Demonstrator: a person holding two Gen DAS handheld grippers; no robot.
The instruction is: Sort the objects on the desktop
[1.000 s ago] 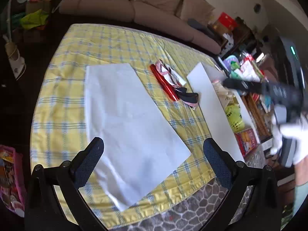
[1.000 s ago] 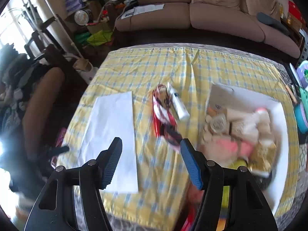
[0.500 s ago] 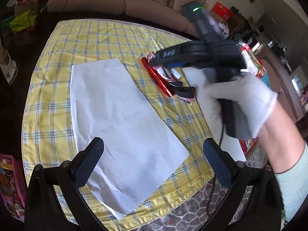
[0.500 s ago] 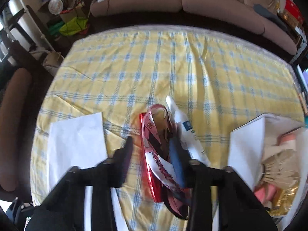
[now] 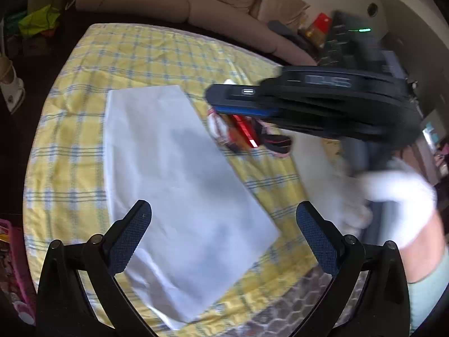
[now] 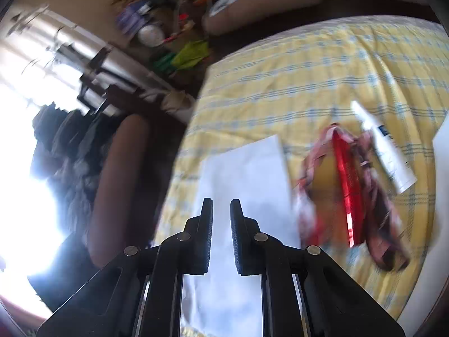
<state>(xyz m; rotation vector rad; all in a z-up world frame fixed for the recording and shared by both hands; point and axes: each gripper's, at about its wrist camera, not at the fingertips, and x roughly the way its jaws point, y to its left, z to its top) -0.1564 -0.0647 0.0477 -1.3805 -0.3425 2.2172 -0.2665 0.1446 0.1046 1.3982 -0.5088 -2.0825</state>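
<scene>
A shiny red bar (image 5: 243, 131) (image 6: 345, 179) lies tangled with a pink and black ribbon (image 5: 276, 143) (image 6: 376, 224) mid-table. A white tube (image 6: 384, 151) lies beside them. A white sheet (image 5: 179, 179) (image 6: 247, 185) covers the yellow checked cloth (image 5: 146, 53) on the left. My left gripper (image 5: 221, 224) is open and empty above the sheet's near end. My right gripper (image 6: 221, 210) is nearly shut with a narrow gap, empty, over the sheet; in the left wrist view (image 5: 219, 99) it hovers just above the red bar.
A second white sheet (image 5: 317, 163) lies at the right, its edge also in the right wrist view (image 6: 440, 140). A beige sofa (image 5: 196, 2) stands behind the table. Clutter (image 6: 174, 42) and a seated person (image 6: 84, 151) are on the left.
My right gripper has narrowed from wide open to nearly shut and swung left across the table over the white sheet. The left gripper has stayed open and nearly still.
</scene>
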